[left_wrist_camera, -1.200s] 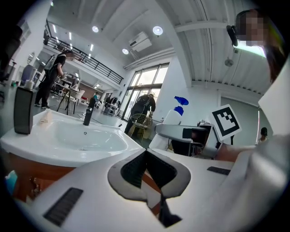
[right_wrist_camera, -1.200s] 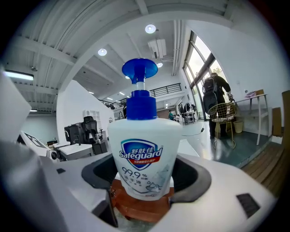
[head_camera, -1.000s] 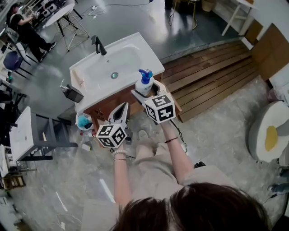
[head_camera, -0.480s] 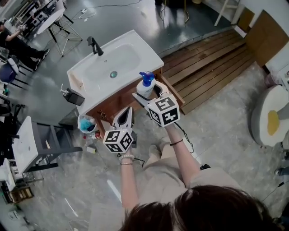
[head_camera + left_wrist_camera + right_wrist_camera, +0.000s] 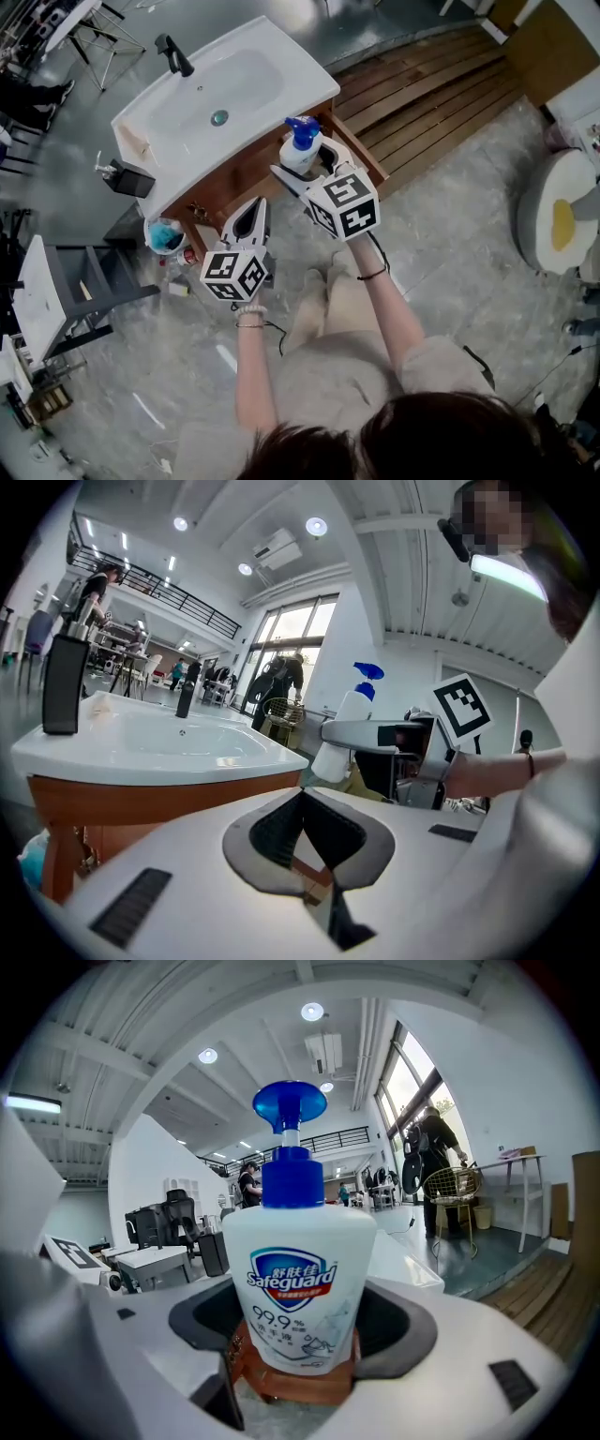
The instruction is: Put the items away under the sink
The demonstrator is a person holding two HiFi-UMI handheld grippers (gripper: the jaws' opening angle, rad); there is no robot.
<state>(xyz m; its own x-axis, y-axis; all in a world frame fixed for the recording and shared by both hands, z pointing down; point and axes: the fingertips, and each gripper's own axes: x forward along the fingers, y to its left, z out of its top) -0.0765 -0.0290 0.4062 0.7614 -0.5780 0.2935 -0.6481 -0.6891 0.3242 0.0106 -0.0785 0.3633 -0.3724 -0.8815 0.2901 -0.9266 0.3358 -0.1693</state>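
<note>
A white Safeguard soap bottle with a blue pump stands upright between the jaws of my right gripper, which is shut on it. It hangs in front of the right corner of the wooden cabinet under the white sink. My left gripper is lower left of it, in front of the cabinet, with its jaws shut and nothing in them. In the left gripper view the bottle shows to the right of the sink.
A black dispenser stands on the sink's left rim, with a black faucet at the back. A blue bundle and small items lie on the floor left of the cabinet. Wooden decking lies to the right.
The head view has shifted, so the sink sits higher and further left. The bottle, still gripped, now hangs off the basin's edge in front of the cabinet. The left gripper stays shut.
</note>
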